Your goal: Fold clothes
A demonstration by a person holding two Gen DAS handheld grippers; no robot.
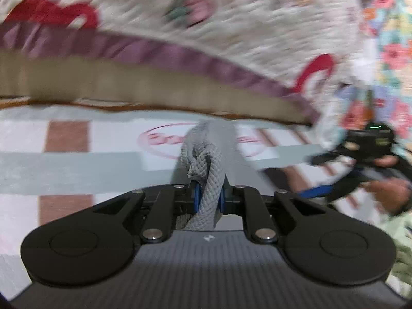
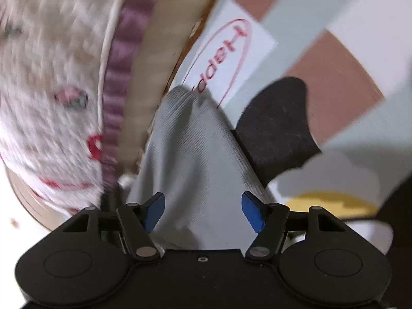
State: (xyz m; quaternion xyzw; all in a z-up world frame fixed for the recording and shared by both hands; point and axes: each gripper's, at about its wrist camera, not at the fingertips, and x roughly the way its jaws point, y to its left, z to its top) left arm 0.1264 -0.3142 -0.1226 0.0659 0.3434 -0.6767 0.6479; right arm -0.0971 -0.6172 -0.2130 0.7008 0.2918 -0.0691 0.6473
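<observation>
A grey textured garment point(image 1: 206, 170) is bunched between the blue pads of my left gripper point(image 1: 208, 195), which is shut on it and holds it above a checked mat point(image 1: 64, 162). In the right wrist view the same grey garment point(image 2: 190, 154) hangs stretched between the spread blue pads point(image 2: 253, 211) of my right gripper point(image 2: 203, 211), whose jaws stand wide apart. Cloth lies between them but is not pinched. My right gripper also shows at the right of the left wrist view point(image 1: 360, 149), held by a hand.
A white quilted bedspread with red and pink prints and a purple frill point(image 1: 180, 51) hangs over the bed edge behind. A black garment point(image 2: 278, 123) lies on the mat point(image 2: 347, 59). A yellow and white item point(image 2: 332, 203) sits at lower right. The person's floral clothing point(image 1: 391, 51) is at the right.
</observation>
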